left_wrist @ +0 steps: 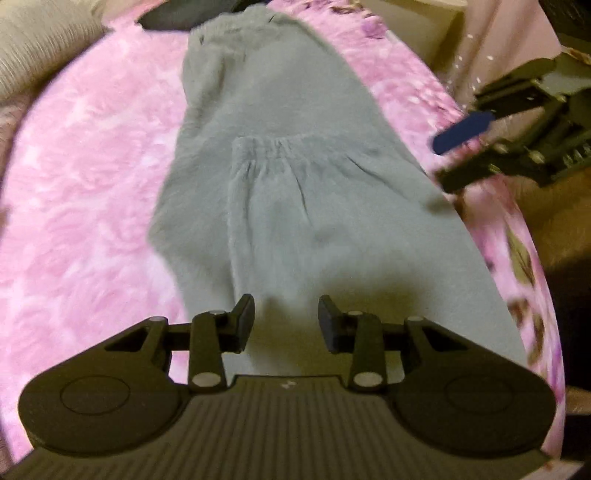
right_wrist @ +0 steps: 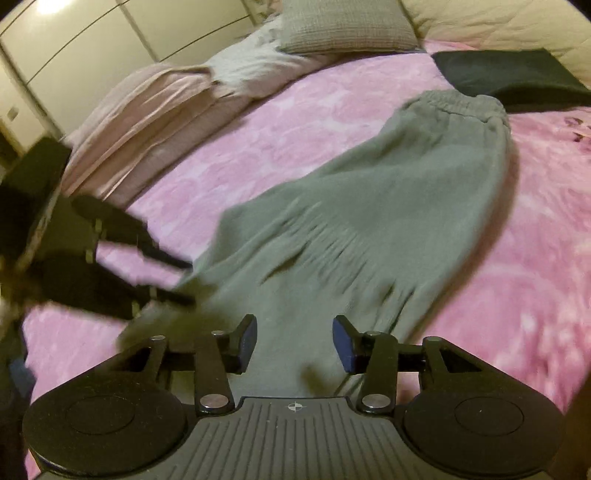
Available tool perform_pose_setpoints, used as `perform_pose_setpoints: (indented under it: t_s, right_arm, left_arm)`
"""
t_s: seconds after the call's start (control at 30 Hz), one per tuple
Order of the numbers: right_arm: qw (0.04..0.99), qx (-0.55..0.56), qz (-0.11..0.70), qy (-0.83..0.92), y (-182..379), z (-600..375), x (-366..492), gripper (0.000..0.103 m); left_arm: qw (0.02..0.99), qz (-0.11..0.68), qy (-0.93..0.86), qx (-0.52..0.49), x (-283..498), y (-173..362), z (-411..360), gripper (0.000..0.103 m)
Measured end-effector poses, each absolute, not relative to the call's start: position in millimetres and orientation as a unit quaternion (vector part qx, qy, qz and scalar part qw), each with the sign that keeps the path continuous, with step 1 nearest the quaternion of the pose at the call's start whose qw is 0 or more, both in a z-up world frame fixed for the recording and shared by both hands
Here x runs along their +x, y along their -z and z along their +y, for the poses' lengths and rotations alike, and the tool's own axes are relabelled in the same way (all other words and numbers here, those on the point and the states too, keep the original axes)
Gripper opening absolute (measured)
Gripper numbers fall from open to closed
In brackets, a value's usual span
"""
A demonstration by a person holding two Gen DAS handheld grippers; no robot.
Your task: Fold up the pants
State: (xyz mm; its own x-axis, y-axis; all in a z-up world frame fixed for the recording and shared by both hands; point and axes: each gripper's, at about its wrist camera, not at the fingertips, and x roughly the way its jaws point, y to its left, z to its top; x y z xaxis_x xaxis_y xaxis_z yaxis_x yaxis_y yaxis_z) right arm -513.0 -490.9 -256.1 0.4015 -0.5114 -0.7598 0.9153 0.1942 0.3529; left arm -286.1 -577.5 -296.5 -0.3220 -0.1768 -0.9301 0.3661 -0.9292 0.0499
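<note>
Grey-green sweatpants (left_wrist: 295, 192) lie along the pink blanket (left_wrist: 85, 206), folded lengthwise. The cuff end is laid back over the middle, its gathered hem (left_wrist: 280, 142) showing. The waistband (right_wrist: 458, 103) sits at the far end. My left gripper (left_wrist: 286, 323) hovers open just above the near fold with nothing between its fingers. My right gripper (right_wrist: 293, 341) is open too, over the near part of the pants (right_wrist: 369, 221). Each gripper shows in the other's view: the right one (left_wrist: 465, 151) off the bed's right edge, the left one (right_wrist: 166, 277) blurred at the pants' left edge.
A dark folded cloth (right_wrist: 513, 75) lies beyond the waistband. A grey pillow (right_wrist: 347, 26) and crumpled pale bedding (right_wrist: 155, 107) sit at the bed's far left. White wardrobe doors (right_wrist: 92, 33) stand behind. The bed's edge (left_wrist: 532, 277) drops off on the right.
</note>
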Motion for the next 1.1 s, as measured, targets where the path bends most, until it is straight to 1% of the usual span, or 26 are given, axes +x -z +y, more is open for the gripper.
perform_pose_setpoints:
  t_s: [0.1, 0.13, 0.17, 0.2, 0.23, 0.27, 0.37, 0.53, 0.73, 0.83, 0.9, 0.93, 1.03, 1.1]
  right_arm:
    - [0.748, 0.37, 0.288, 0.469, 248, -441, -466, 0.054]
    - [0.754, 0.355, 0.306, 0.461, 248, -423, -451, 0.058]
    - [0.759, 0.339, 0.327, 0.449, 251, -407, -435, 0.06]
    - [0.766, 0.318, 0.35, 0.435, 255, -391, -417, 0.06]
    - [0.775, 0.288, 0.375, 0.42, 259, -376, -399, 0.06]
    - [0.781, 0.257, 0.394, 0.41, 264, -365, -385, 0.06]
    - [0.789, 0.168, 0.444, 0.39, 281, -341, -349, 0.06]
    - [0.782, 0.085, 0.485, 0.383, 303, -339, -327, 0.06]
    - [0.786, 0.072, 0.487, 0.374, 305, -339, -334, 0.06]
    - [0.792, 0.107, 0.462, 0.384, 294, -342, -345, 0.06]
    - [0.79, 0.163, 0.426, 0.41, 282, -353, -359, 0.06]
    - [0.784, 0.195, 0.406, 0.428, 278, -361, -371, 0.06]
    - [0.747, 0.273, 0.358, 0.489, 274, -391, -409, 0.06]
    - [0.718, 0.329, 0.319, 0.523, 276, -415, -439, 0.06]
  left_arm:
    - [0.16, 0.048, 0.817, 0.553, -256, 279, -535, 0.033]
    - [0.154, 0.03, 0.819, 0.552, -245, 277, -519, 0.034]
    - [0.145, 0.013, 0.82, 0.553, -238, 283, -509, 0.038]
    - [0.135, -0.011, 0.821, 0.555, -230, 288, -494, 0.042]
    - [0.124, -0.047, 0.82, 0.556, -224, 295, -477, 0.049]
    - [0.111, -0.085, 0.817, 0.559, -218, 304, -460, 0.054]
    - [0.081, -0.177, 0.803, 0.563, -205, 331, -426, 0.06]
    - [0.07, -0.26, 0.788, 0.554, -204, 368, -412, 0.061]
    - [0.04, -0.285, 0.787, 0.546, -203, 381, -421, 0.061]
    - [0.032, -0.244, 0.809, 0.535, -203, 367, -432, 0.061]
    - [0.05, -0.176, 0.83, 0.527, -205, 347, -449, 0.061]
    - [0.075, -0.13, 0.841, 0.52, -207, 338, -464, 0.061]
    - [0.121, -0.025, 0.851, 0.51, -220, 324, -504, 0.061]
    - [0.143, 0.02, 0.85, 0.506, -232, 321, -527, 0.061]
